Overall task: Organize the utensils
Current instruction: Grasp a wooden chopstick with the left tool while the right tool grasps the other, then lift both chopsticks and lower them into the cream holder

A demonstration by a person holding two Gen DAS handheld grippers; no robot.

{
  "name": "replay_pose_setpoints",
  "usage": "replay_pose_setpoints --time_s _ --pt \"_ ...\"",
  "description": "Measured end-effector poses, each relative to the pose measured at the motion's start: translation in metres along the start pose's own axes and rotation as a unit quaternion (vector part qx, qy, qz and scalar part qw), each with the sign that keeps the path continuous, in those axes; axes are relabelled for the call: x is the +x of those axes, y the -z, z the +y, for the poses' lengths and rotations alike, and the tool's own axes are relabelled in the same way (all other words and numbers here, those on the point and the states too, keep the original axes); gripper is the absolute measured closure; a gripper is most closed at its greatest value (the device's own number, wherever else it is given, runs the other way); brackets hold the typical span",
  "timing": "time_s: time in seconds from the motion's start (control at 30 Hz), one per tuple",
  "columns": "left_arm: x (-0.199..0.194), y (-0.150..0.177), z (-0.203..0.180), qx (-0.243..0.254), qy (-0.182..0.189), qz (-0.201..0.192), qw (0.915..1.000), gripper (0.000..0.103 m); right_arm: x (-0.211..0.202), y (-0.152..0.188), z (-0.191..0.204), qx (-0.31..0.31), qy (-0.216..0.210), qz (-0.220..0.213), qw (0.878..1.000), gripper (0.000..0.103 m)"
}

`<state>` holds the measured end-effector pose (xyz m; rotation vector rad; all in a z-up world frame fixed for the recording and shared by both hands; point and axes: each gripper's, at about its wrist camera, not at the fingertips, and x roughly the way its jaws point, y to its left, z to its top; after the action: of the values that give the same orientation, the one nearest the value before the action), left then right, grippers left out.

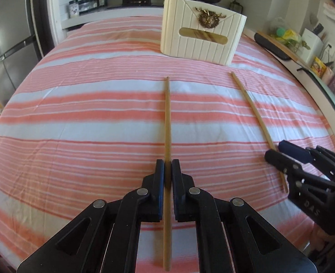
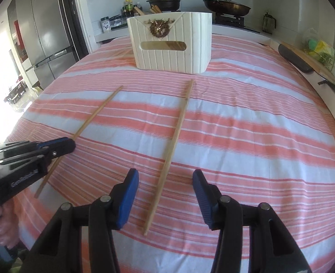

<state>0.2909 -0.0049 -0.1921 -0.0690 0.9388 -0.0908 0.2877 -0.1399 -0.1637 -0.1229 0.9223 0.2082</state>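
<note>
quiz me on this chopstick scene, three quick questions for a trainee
1. True or false: the right claw is shut on the right chopstick.
2. What does the left claw hold? A) a spoon B) the left chopstick C) nothing
3. What colour is the emblem on the white holder?

Key: 1 false, the claw is open and straddles it; 2 B; 3 gold.
</note>
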Motion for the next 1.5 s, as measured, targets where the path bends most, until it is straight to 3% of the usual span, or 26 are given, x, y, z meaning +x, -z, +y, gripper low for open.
replay_pose_setpoints --time_s 0.07,0.4,0.5,0.53,0.57,0.6,0.63,0.73,0.97,1.23,1.3,1.33,1.37,1.4,1.43,1.5 --pt "-0.004 0.005 0.001 0.003 -0.004 -0.002 1.0000 0.098 -0.001 0.001 0.003 -0.013 0.015 -0.004 1.000 0.093" --pt "-0.019 0.021 0.003 0.024 0.002 0.005 0.9997 0.092 -0.041 0.041 -0.037 0.014 0.054 0.014 0.998 0.096" --pt "-0.024 0.020 0.007 0.031 0.012 0.013 0.9994 0.064 -0.054 0.051 -0.053 0.021 0.059 0.031 0.998 0.095" --pt "-0.025 0.017 0.009 0.032 0.017 0.015 0.9992 0.049 -0.057 0.051 -0.058 0.024 0.054 0.037 0.998 0.093" --pt "-0.027 0.013 0.012 0.032 0.026 0.015 0.9990 0.042 -0.060 0.050 -0.063 0.030 0.045 0.041 0.998 0.086" --pt "-0.028 0.008 0.016 0.032 0.038 0.015 0.9986 0.042 -0.063 0.048 -0.068 0.035 0.035 0.043 0.998 0.075" --pt "-0.029 0.002 0.020 0.032 0.048 0.017 0.9982 0.041 -0.066 0.045 -0.071 0.038 0.028 0.043 0.998 0.070" --pt "-0.025 -0.016 0.028 0.037 0.061 0.034 0.9969 0.035 -0.068 0.029 -0.076 0.025 0.017 0.045 0.999 0.067" --pt "-0.004 -0.044 0.028 0.061 0.067 0.060 0.9941 0.035 -0.042 -0.011 -0.072 0.005 -0.029 0.084 0.996 0.067" --pt "0.049 -0.071 0.015 0.088 0.021 0.102 0.9906 0.035 0.020 -0.047 -0.063 -0.045 -0.001 0.133 0.990 0.067" --pt "0.054 -0.075 0.011 0.095 0.007 0.095 0.9909 0.038 0.030 -0.056 -0.063 -0.040 -0.004 0.125 0.991 0.068" --pt "0.054 -0.076 0.009 0.099 0.005 0.091 0.9909 0.048 0.033 -0.060 -0.063 -0.035 -0.006 0.125 0.992 0.072" --pt "0.053 -0.076 0.007 0.103 0.007 0.085 0.9910 0.069 0.035 -0.063 -0.063 -0.033 -0.008 0.122 0.992 0.089" --pt "0.052 -0.075 0.004 0.107 0.014 0.082 0.9908 0.082 0.037 -0.066 -0.061 -0.032 -0.007 0.121 0.992 0.096" --pt "0.051 -0.075 0.003 0.108 0.022 0.080 0.9907 0.096 0.038 -0.067 -0.061 -0.030 -0.010 0.120 0.992 0.096" --pt "0.049 -0.073 0.001 0.108 0.018 0.070 0.9915 0.096 0.037 -0.066 -0.060 -0.025 -0.013 0.112 0.993 0.096"
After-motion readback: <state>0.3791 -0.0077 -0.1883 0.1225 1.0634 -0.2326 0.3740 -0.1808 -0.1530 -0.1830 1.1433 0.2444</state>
